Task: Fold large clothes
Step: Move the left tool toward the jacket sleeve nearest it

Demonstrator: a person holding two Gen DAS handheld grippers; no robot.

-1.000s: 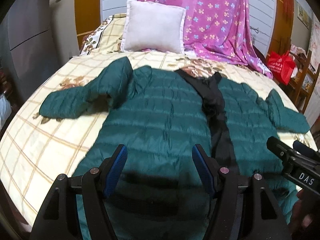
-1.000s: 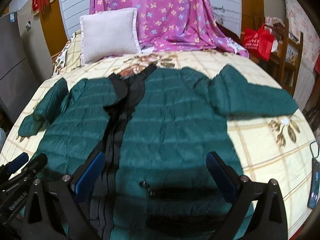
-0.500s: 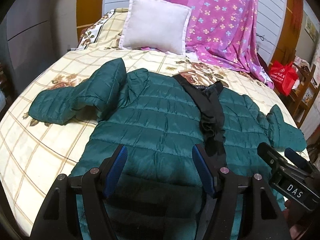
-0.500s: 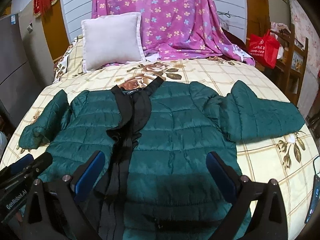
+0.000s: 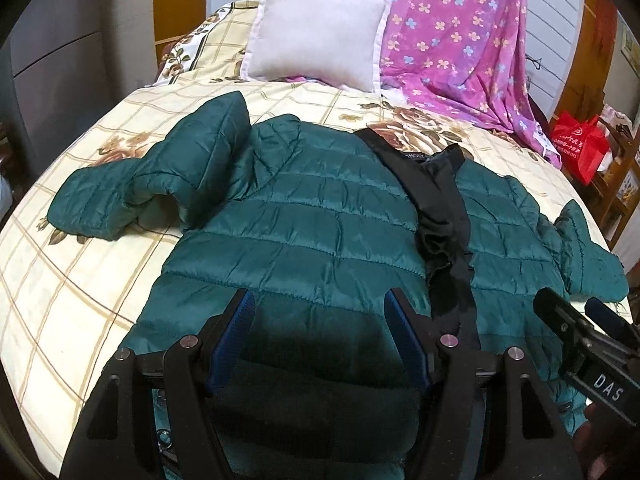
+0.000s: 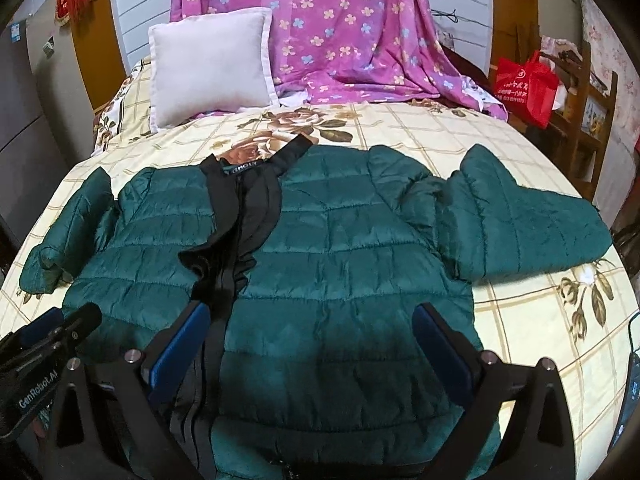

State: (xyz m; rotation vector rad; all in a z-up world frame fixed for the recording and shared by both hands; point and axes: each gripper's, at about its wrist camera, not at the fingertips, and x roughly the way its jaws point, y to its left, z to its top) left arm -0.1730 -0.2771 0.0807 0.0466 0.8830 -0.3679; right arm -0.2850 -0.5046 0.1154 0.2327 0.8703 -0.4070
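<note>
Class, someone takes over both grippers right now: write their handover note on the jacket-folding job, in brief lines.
Left gripper: open, empty, above the jacket's lower front.
Right gripper: open, empty, above the lower front too.
Green puffer jacket: spread front-up on the bed, black placket unzipped, both sleeves out sideways.
Done: jacket laid out.
Left: every fold, sleeves first probably.

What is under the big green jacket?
The green jacket lies spread on a cream checked bedsheet with brown flowers. The sheet shows all around it; whatever is directly beneath the jacket is covered.
</note>
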